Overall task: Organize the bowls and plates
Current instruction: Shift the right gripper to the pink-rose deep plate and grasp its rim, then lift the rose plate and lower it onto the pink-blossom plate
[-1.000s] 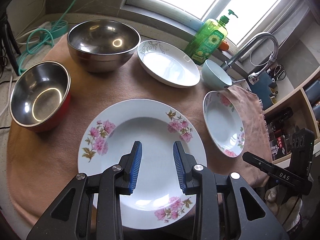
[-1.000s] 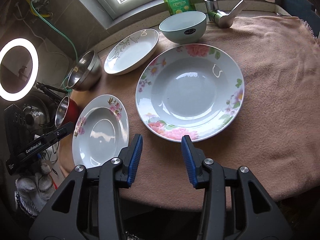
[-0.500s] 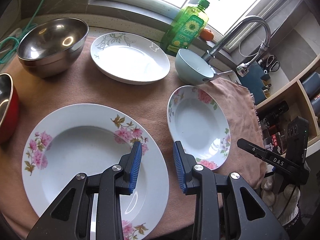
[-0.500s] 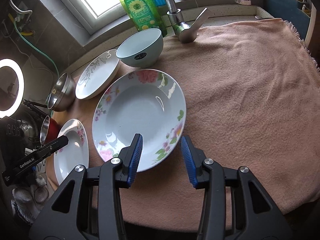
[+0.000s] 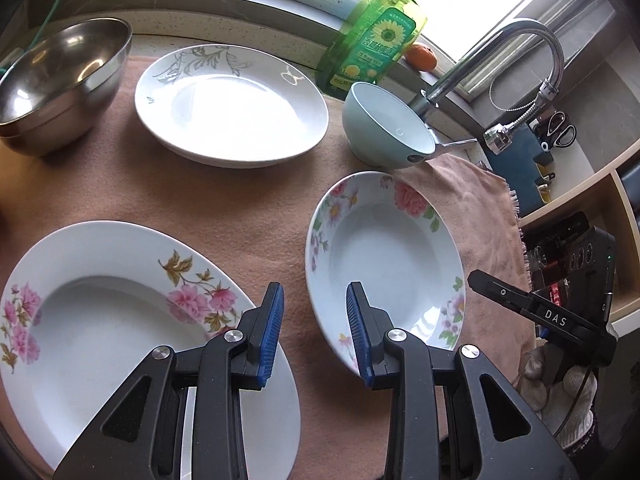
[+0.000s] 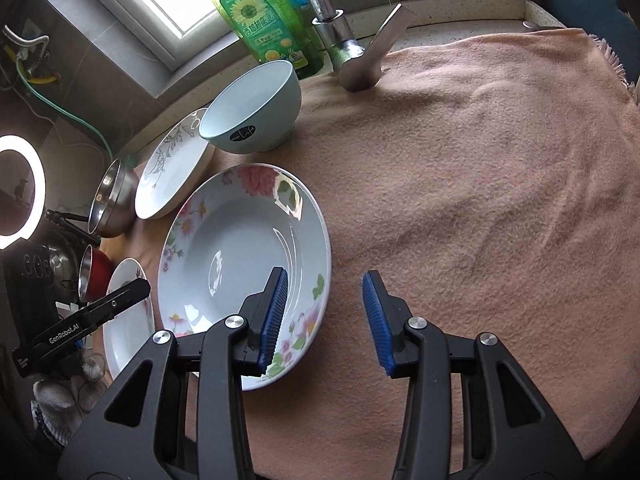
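Observation:
A deep floral plate (image 5: 384, 264) (image 6: 240, 256) lies on the peach towel (image 6: 460, 200). My left gripper (image 5: 315, 292) is open and hovers over the strip of towel between that plate and a large pink-flowered plate (image 5: 100, 320); its right finger overlaps the deep plate's near-left rim. My right gripper (image 6: 325, 280) is open above the deep plate's right rim, its left finger over the plate and its right finger over the towel. Nothing is gripped. Farther back stand a white leaf-patterned plate (image 5: 232, 108), a pale blue bowl (image 5: 384, 128) (image 6: 252, 108) and a steel bowl (image 5: 60, 80).
A green soap bottle (image 5: 376, 40), an orange (image 5: 422, 58) and a faucet (image 5: 500, 52) line the window sill behind the dishes. A red bowl (image 6: 94, 276) sits far left near a ring light (image 6: 20, 192). Shelves (image 5: 580, 200) stand to the right. A gloved hand (image 5: 568, 400) shows at lower right.
Both grippers have shifted right and slightly down. The left one left the middle of the pink-flowered plate for the gap beside the deep plate. The right one went from the deep plate's front edge to its right rim.

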